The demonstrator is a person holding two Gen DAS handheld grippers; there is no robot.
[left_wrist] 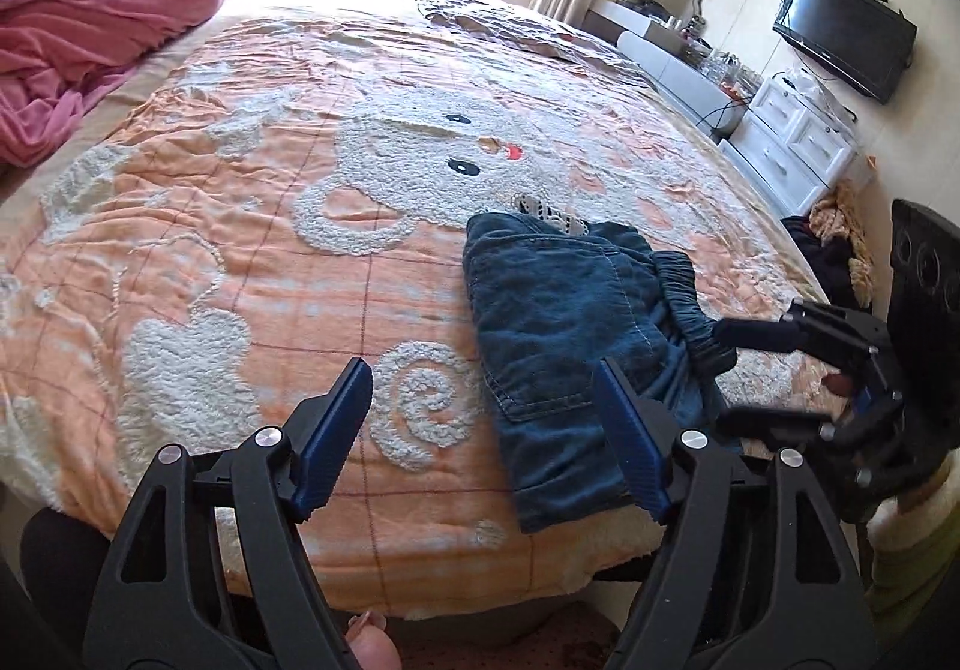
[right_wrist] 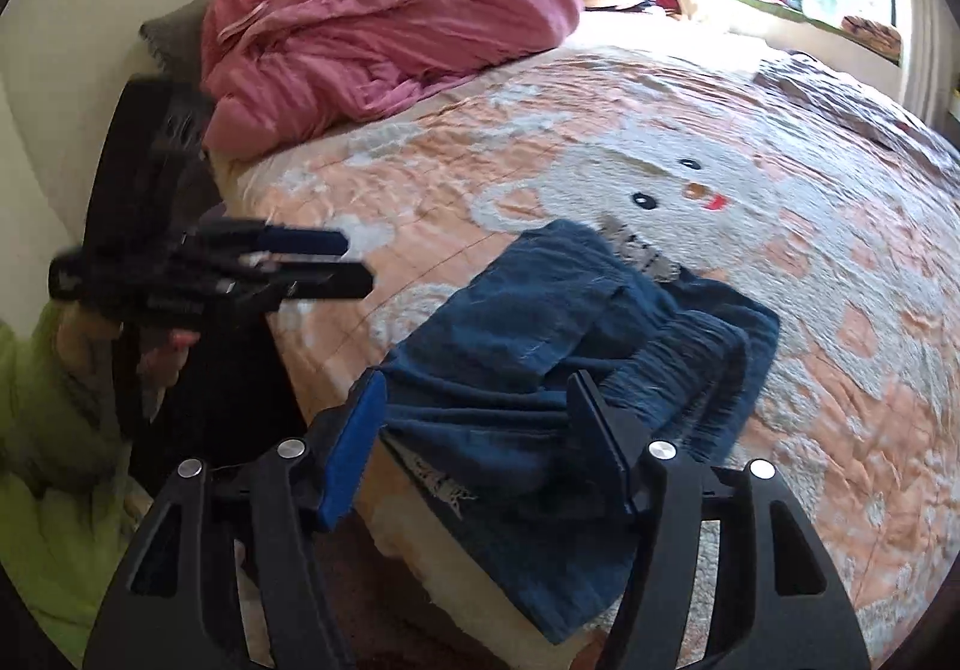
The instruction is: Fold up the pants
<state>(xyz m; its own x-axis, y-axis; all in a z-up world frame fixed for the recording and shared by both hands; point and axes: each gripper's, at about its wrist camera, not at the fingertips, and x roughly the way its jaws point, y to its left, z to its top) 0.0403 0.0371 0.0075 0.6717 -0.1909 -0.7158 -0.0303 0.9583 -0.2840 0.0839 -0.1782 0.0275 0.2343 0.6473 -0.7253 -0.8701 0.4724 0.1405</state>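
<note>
The pants (left_wrist: 558, 322), soft blue denim with a gathered elastic waistband, lay folded in a thick bundle near the edge of the bed (left_wrist: 240, 262), on its nubbly peach quilt. The left gripper (left_wrist: 480, 430) and the right gripper (right_wrist: 480, 436) both stood spread apart, ribbed blue pads holding nothing.

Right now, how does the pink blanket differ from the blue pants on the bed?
The pink blanket is a big rumpled heap at the head of the bed; the blue pants are a smaller, flatter folded bundle at the near edge. The blanket is plain; the pants show stitched seams and a gathered waistband. Both rest on the orange bedspread.
</note>
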